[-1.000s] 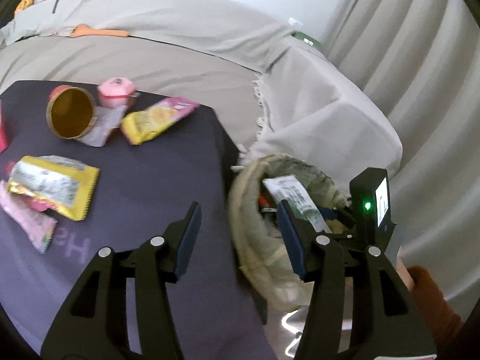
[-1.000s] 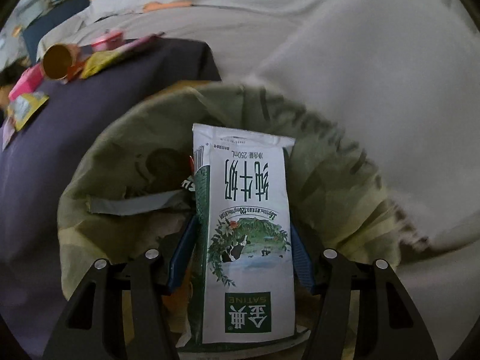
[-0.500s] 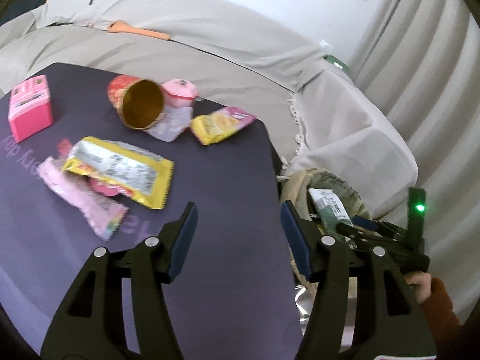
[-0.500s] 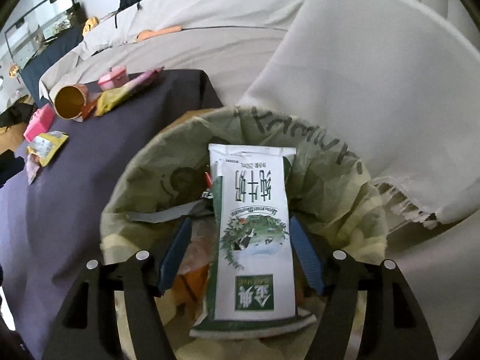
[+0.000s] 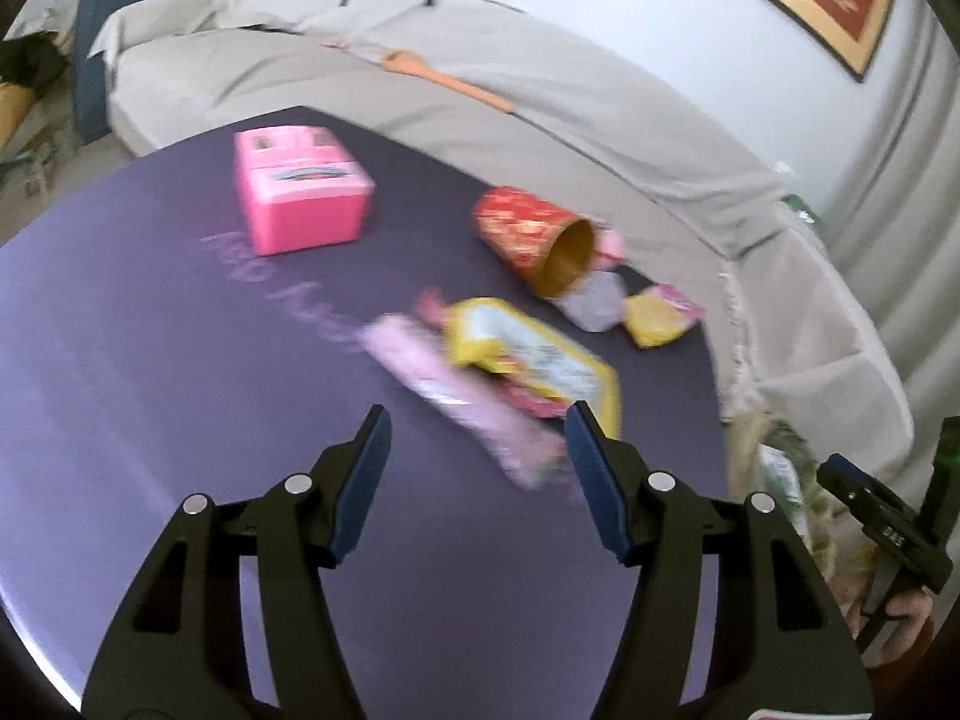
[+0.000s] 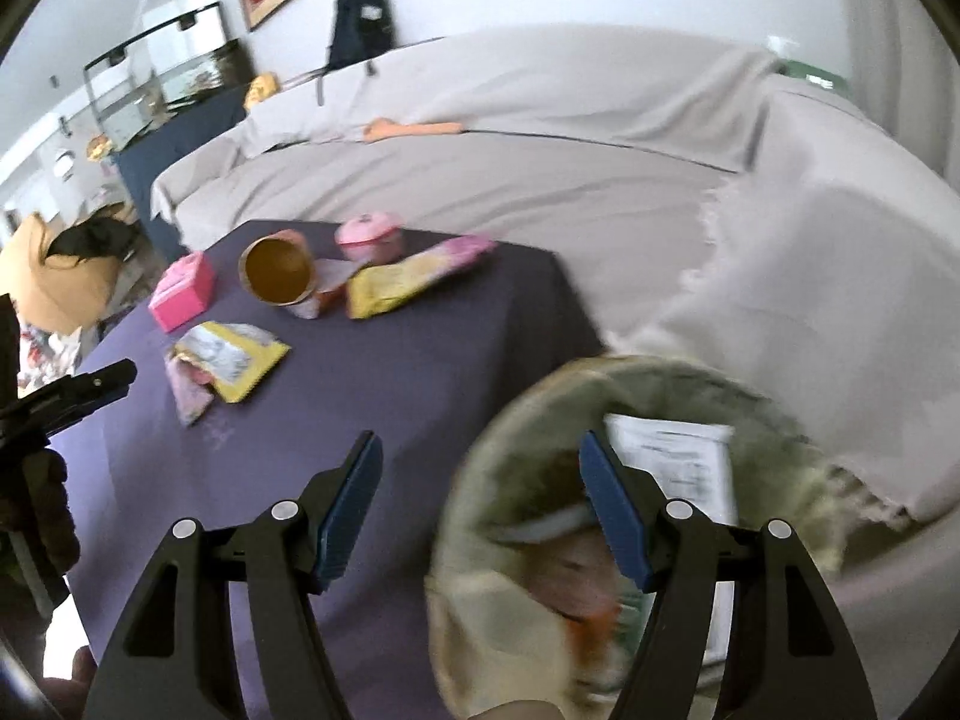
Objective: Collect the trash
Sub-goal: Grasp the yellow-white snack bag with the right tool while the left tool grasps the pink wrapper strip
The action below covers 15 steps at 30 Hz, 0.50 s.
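A milk carton (image 6: 678, 450) is seen lying in the bin (image 6: 480, 480) right of the table (image 5: 150, 360). Wrappers (image 5: 528, 354), a cup (image 5: 534, 240) and a pink box (image 5: 300, 192) are left uncollected there. Both the left gripper (image 5: 477, 444) and right gripper (image 6: 480, 468) are held wide apart, with nothing gripped.

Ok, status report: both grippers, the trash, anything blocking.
Left gripper open, over pink wrapper. Right gripper open, empty. Milk carton in trash bag. Nothing blocking.

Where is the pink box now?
In the left wrist view, the pink box stands on the purple table, far left, apart from the red cup.
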{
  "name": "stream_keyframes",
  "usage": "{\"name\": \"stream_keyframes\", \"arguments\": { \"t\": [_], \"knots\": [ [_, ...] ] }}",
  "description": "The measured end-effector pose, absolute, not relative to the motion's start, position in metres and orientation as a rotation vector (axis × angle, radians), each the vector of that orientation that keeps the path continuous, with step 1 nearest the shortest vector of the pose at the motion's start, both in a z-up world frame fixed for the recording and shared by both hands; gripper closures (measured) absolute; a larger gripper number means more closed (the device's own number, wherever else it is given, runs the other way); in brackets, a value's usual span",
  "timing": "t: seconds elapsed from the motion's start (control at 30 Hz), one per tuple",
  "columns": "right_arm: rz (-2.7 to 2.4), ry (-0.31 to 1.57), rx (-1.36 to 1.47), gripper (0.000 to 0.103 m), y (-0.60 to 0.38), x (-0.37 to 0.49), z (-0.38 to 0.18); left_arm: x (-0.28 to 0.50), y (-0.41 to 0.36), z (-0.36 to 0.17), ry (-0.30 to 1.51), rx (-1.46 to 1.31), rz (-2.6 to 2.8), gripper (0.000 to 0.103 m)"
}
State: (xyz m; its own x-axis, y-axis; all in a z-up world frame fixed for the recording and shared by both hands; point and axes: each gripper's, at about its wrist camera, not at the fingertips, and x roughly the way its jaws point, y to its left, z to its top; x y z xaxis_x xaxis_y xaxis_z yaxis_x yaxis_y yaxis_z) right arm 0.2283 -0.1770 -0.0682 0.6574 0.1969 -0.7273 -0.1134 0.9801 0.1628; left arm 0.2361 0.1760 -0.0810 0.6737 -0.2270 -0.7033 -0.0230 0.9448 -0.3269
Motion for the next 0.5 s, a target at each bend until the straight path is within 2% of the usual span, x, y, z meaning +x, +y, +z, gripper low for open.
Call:
{"name": "stream_keyframes", "arguments": {
  "t": [0.27, 0.5],
  "knots": [
    [0.318, 0.893, 0.098, 0.038, -0.101, 0.262, -0.093, 0.237, 0.213, -0.094, 0.862, -0.361, -0.08, 0.046],
    [0.392, 0.947, 0.082, 0.038, -0.044, 0.306, -0.104, 0.236, 0.231, -0.087, 0.823, -0.359, -0.084, 0.046]
  ]
}}
